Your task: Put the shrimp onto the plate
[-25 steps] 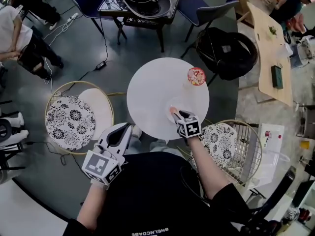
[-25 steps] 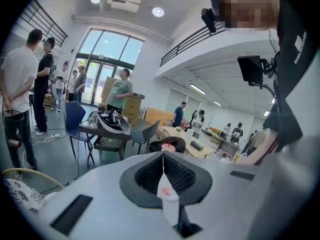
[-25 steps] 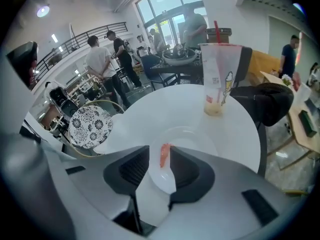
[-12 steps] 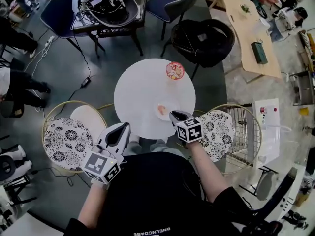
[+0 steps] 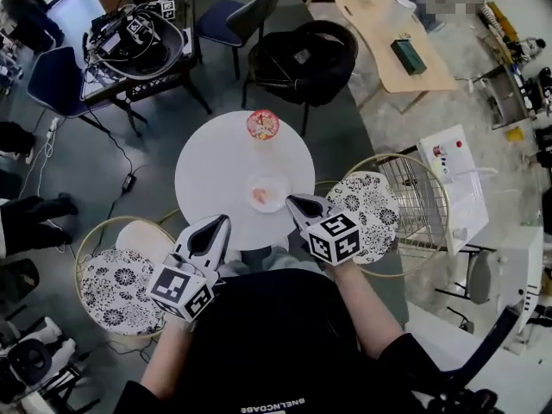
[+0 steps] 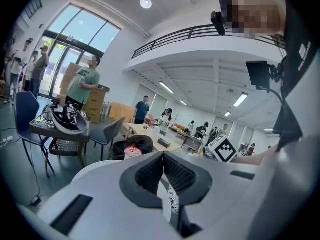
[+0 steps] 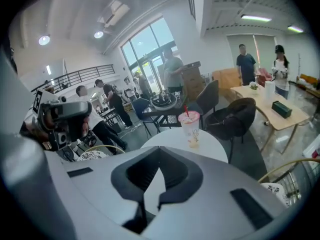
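A small clear plate (image 5: pixel 274 184) rests near the front right of the round white table (image 5: pixel 216 171), with the pinkish shrimp (image 5: pixel 260 196) lying on it. My right gripper (image 5: pixel 291 199) hovers at the table's near right edge, just right of the plate, shut with nothing in it. My left gripper (image 5: pixel 220 220) hangs at the near left edge, also shut and empty. In the right gripper view the jaws (image 7: pixel 159 160) meet, and the table (image 7: pixel 172 143) lies beyond them. The left gripper (image 6: pixel 163 156) shows closed pads in its own view.
A pink-lidded cup (image 5: pixel 262 125) stands at the table's far edge, also seen as cup (image 7: pixel 190 126). Gold wire chairs with patterned cushions flank me at left (image 5: pixel 116 287) and right (image 5: pixel 373 203). A black chair (image 5: pixel 302 54) and a wooden table (image 5: pixel 379 24) lie beyond.
The right gripper let go of the shrimp on the plate, drew back toward me and closed its jaws. The head view swung, so the table shifted left. The left gripper stayed put.
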Tool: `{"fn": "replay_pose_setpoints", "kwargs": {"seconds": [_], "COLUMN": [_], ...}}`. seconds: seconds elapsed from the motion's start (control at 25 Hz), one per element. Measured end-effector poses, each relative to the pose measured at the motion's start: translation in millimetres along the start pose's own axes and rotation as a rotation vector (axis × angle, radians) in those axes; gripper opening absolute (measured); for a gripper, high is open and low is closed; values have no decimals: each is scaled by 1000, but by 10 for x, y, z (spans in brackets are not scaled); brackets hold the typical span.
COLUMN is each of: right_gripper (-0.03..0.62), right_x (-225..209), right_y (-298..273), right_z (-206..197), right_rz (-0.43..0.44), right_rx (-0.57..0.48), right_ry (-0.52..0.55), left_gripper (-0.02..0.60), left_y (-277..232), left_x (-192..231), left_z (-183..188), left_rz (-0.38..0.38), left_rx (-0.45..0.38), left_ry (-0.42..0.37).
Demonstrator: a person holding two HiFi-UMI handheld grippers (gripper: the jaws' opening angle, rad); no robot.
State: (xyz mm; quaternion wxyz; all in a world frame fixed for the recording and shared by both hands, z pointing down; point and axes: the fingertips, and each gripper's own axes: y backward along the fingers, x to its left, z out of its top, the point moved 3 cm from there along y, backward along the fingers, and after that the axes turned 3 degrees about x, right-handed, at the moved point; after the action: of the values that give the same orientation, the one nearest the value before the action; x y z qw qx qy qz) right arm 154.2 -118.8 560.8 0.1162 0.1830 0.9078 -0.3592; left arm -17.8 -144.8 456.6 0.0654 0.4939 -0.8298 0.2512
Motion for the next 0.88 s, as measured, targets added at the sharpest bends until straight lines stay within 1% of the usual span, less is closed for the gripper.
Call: {"fn": "replay_pose_setpoints", "kwargs": {"seconds": [0.24,0.56,0.76,0.88], "right_gripper": [15,15,15,15], "right_x": [144,263,313,321], "right_y": [487,1030,1306,1444], "right_z": [211,365,374,378], "right_rz": [-62,-177,-229,-257], "right_rx": [-135,-255,-364,-422], "right_ry": [-16,-17,-48,-54], "left_gripper": [6,6,6,6], "left_y": [-235,-561,-701,-760], "left_x": [-146,-391,-546,-616], "left_z": [0,138,162,161], "left_rz": [-133,-309,-389,-425], "left_rx": [21,36,58,74], "left_ry": [-3,-41,-64,-82]}}
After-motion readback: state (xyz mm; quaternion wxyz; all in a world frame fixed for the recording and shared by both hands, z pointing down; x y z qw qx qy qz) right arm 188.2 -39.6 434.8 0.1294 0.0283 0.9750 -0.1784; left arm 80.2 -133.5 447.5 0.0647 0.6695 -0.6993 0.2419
